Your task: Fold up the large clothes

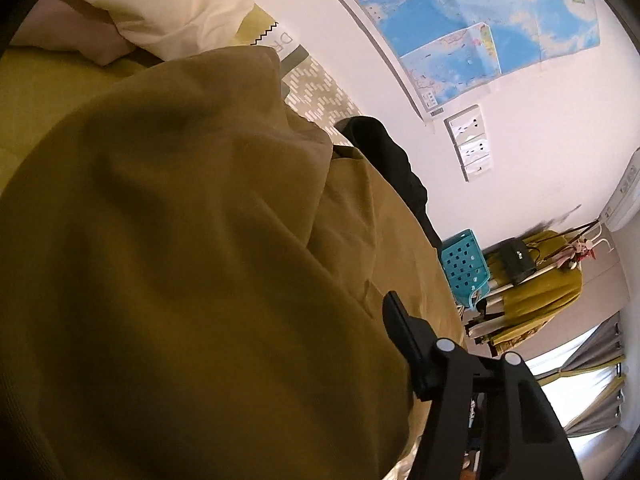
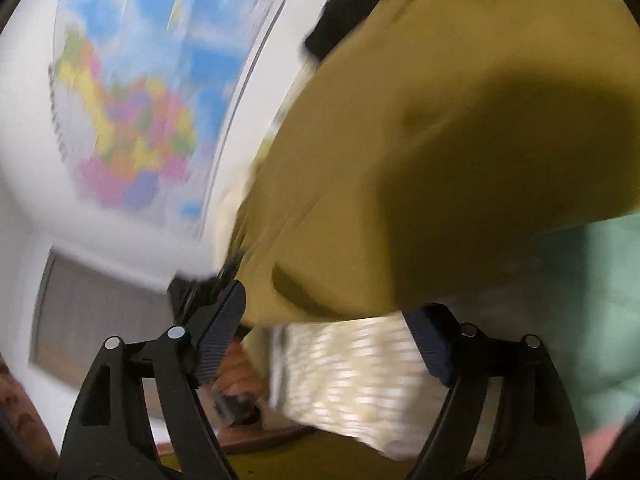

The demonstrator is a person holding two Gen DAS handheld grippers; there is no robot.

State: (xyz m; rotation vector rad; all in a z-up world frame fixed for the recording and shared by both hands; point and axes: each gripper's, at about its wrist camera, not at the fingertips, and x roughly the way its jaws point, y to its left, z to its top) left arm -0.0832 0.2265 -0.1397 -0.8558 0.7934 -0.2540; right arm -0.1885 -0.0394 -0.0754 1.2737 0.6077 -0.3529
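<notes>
An olive-mustard garment (image 1: pixel 192 260) of soft, matte, creased cloth is seen heaped on the bed, filling the left wrist view; only one black finger of the left gripper (image 1: pixel 404 340) shows, so its state cannot be told. In the blurred right wrist view, the right gripper (image 2: pixel 324 332) is held spread, with the garment's rounded fold hanging between its ribbed pads (image 2: pixel 218 336), whether touched cannot be told.

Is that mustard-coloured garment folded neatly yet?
Not yet. The mustard garment lies bunched in rumpled humps, and its edge hangs loose above the patterned sheet.
</notes>
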